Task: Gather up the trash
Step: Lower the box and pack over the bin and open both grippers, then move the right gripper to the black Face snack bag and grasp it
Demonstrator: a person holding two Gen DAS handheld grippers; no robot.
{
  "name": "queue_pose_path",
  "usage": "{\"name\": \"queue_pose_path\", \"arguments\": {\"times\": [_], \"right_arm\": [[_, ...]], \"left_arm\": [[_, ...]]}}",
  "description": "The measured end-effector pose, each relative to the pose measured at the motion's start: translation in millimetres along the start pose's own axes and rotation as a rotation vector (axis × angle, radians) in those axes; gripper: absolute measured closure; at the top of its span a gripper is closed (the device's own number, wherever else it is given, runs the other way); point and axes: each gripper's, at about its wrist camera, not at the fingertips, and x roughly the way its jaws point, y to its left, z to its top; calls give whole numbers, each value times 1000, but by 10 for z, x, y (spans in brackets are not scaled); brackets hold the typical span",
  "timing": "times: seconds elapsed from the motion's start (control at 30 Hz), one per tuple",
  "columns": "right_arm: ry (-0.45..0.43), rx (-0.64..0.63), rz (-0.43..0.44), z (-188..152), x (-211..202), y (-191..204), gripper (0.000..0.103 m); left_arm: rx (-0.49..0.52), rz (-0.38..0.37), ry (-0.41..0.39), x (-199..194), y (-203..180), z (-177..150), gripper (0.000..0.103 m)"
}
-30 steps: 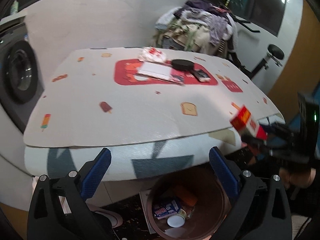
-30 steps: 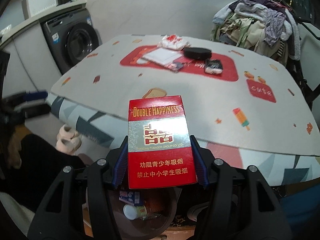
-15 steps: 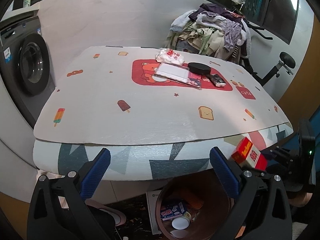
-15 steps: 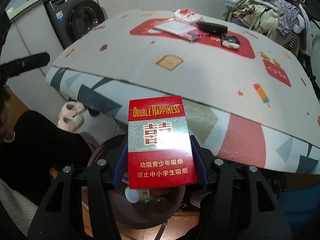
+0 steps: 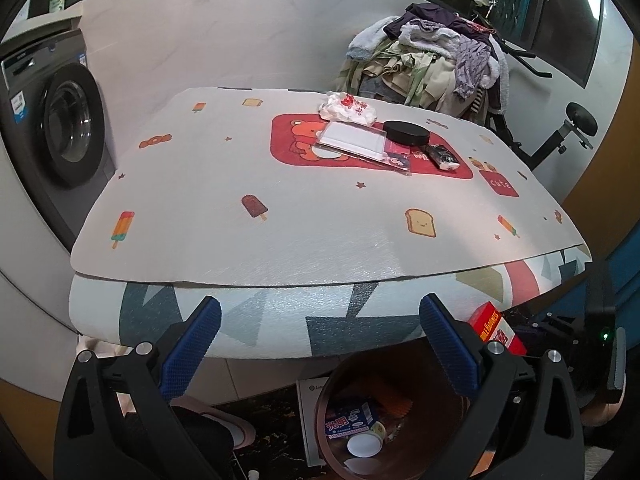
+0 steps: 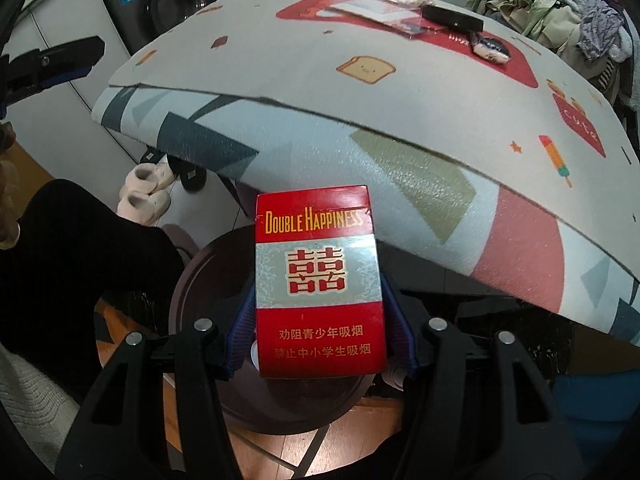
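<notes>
Right wrist view: my right gripper (image 6: 320,312) is clamped on the red Double Happiness cigarette pack (image 6: 318,280), blue pads pressing both long sides, pack upright and facing the lens. It hangs over the brown trash bin (image 6: 200,276), below the table edge (image 6: 400,136). The drop looks due now: I'd centre the pack over the bin mouth, tip it forward, then part the fingers so it falls clear of the rim. Left wrist view shows my left gripper (image 5: 320,344) spread wide, holding nothing, above the same bin (image 5: 340,376), already holding a blue carton (image 5: 352,420) and a small cup (image 5: 364,444). Crumpled wrapper (image 5: 348,108) is still on the table.
</notes>
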Motion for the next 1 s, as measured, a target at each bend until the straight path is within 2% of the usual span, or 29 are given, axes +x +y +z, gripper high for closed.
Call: {"name": "queue_pose_path", "arguments": {"times": [0.13, 0.17, 0.23, 0.33, 0.47, 0.73, 1.0], "right_arm": [[21, -3, -5, -10, 38, 10, 42], [29, -3, -9, -12, 53, 11, 39], [34, 2, -25, -15, 67, -1, 16], [21, 19, -32, -6, 49, -27, 9], [11, 44, -46, 8, 36, -87, 6], [-13, 62, -48, 59, 7, -130, 6], [-60, 90, -93, 169, -77, -268, 6]], "left_arm": [[-3, 3, 6, 17, 2, 1, 6], [-4, 3, 6, 19, 3, -1, 6], [-4, 4, 8, 28, 3, -1, 6], [-4, 7, 10, 33, 2, -7, 6], [-11, 12, 15, 49, 18, -18, 6], [-15, 24, 17, 64, 28, -13, 6], [-21, 37, 10, 71, 58, 36, 6]]}}
